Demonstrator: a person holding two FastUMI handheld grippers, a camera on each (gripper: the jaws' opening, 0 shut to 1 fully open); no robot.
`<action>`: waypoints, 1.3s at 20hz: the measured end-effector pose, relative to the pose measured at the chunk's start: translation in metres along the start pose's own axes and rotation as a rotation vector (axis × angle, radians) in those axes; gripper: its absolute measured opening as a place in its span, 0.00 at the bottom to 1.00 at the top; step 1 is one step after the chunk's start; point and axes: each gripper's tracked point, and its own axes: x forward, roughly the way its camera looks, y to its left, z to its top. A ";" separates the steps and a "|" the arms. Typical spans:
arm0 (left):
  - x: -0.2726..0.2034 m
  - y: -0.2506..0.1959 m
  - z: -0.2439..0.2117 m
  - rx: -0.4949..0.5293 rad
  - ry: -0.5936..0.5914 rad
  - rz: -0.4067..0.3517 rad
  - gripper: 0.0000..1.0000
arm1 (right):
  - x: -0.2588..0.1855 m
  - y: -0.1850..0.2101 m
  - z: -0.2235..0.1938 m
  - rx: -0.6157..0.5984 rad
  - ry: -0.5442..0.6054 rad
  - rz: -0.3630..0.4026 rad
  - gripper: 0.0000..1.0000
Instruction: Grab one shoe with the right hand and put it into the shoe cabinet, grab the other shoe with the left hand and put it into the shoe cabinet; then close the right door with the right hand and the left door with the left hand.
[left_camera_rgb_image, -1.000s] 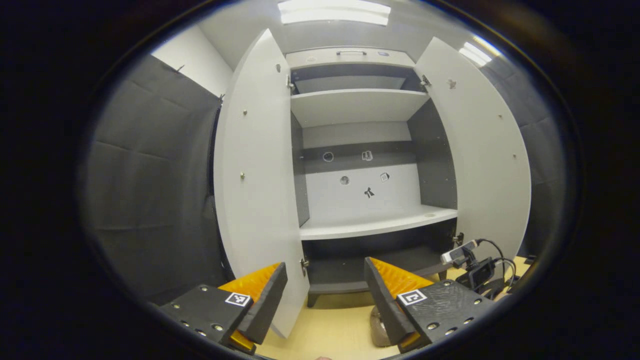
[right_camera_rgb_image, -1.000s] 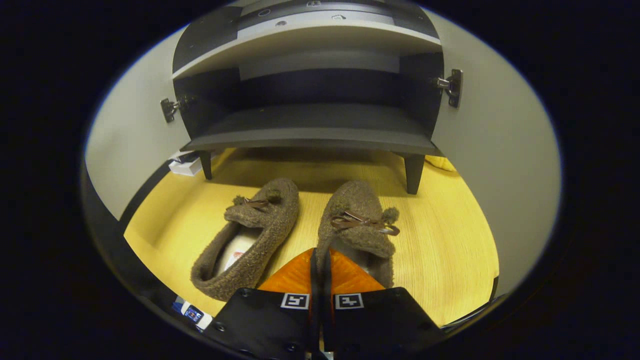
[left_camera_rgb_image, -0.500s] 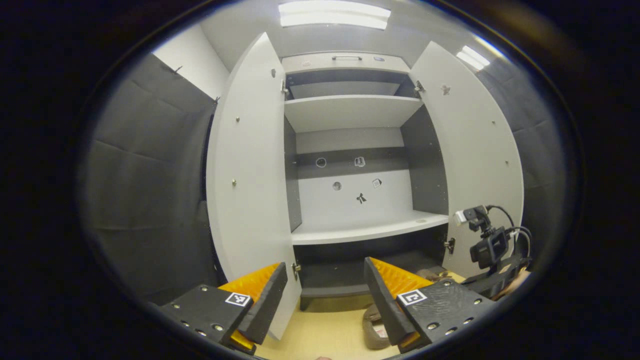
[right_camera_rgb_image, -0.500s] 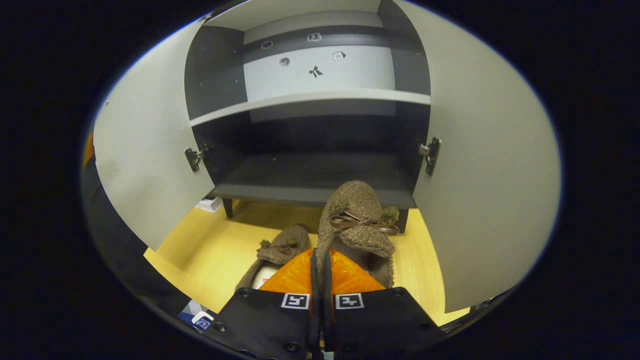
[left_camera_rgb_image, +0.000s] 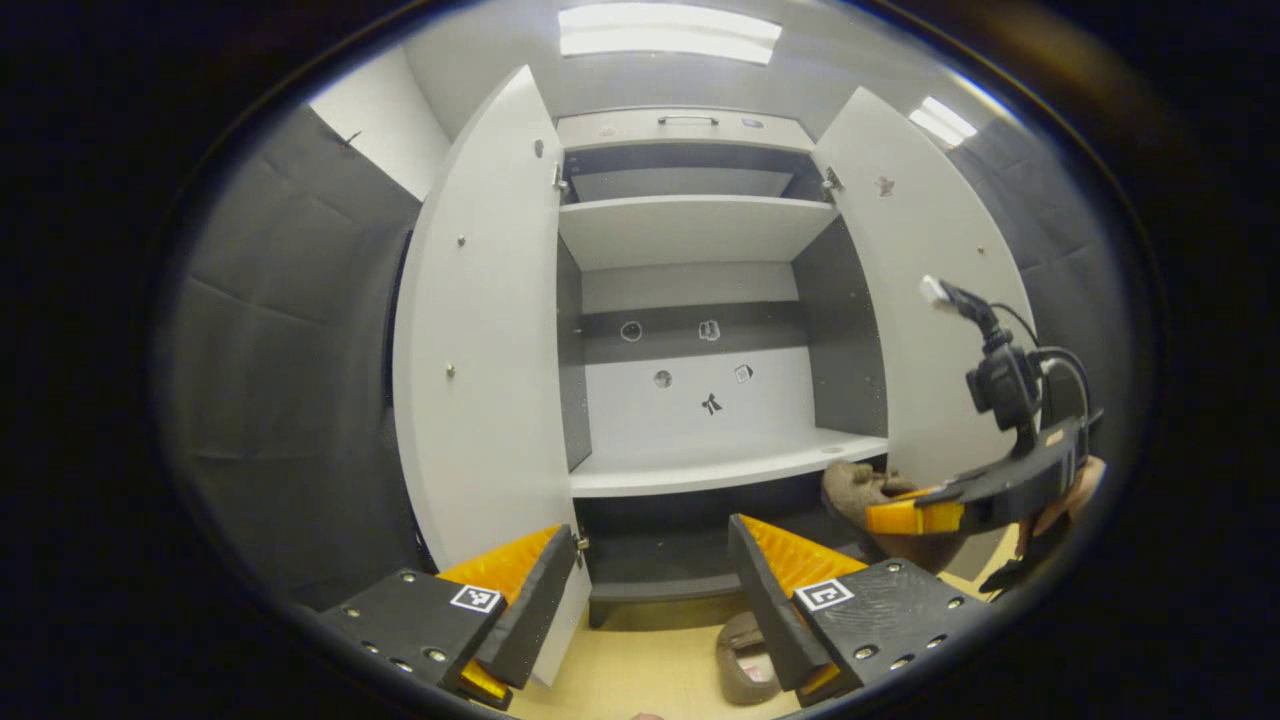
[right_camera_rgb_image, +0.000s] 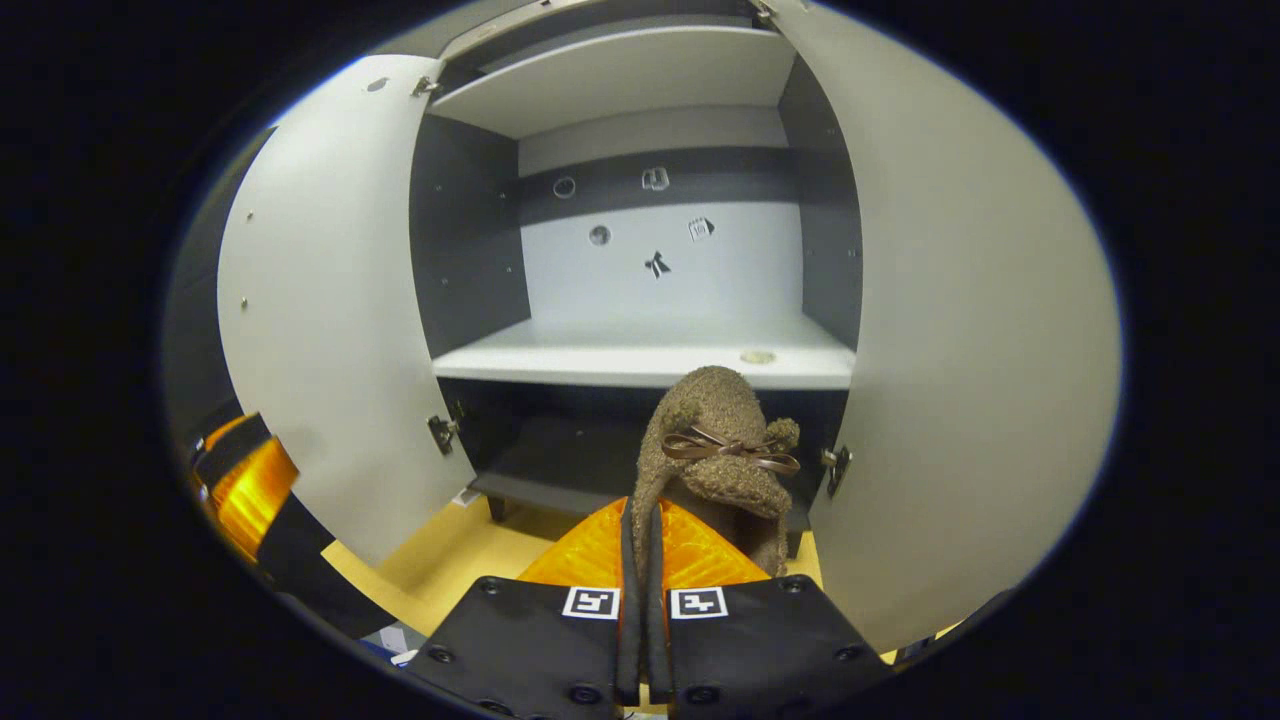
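One shoe (right_camera_rgb_image: 715, 440) is off the floor, pinched at its heel rim by the right tool (right_camera_rgb_image: 640, 530), whose fingers are pressed nearly together on the fuzzy edge. It hangs toe-forward in front of the shoe cabinet (right_camera_rgb_image: 650, 300), with its toe level with the front lip of the pale middle shelf (right_camera_rgb_image: 640, 365), which sits at about 12 o'clock from the tool. Holding the shoe by the heel (a sensible choice, I judge) keeps the toe leading, so it can slide onto a shelf without the fingers going deep inside.

In the left gripper view the same shoe and the right tool appear at about 3 o'clock, just in front of the right door (left_camera_rgb_image: 930, 280). The left tool (left_camera_rgb_image: 650, 590) hangs with its fingers spread wide and nothing between them, apparently waiting its turn. The other shoe (left_camera_rgb_image: 742, 660) lies on the yellow floor (left_camera_rgb_image: 640, 670) at roughly 5 o'clock in that view, partly hidden behind one finger.

Both doors, the left door (left_camera_rgb_image: 480, 340) included, stand swung fully outward, which leaves the shelves open for loading. Judging by this, the first placement is under way; the second shoe and both doors remain to be dealt with.
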 end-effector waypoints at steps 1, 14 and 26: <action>0.002 -0.001 0.000 -0.001 -0.001 0.000 0.90 | 0.000 -0.001 0.015 -0.011 -0.028 -0.001 0.05; 0.018 0.008 -0.012 -0.021 0.014 0.037 0.90 | 0.087 -0.024 0.139 -0.090 -0.137 -0.048 0.01; 0.014 0.022 -0.017 -0.022 0.032 0.077 0.90 | 0.179 -0.055 0.148 -0.056 0.024 -0.155 0.12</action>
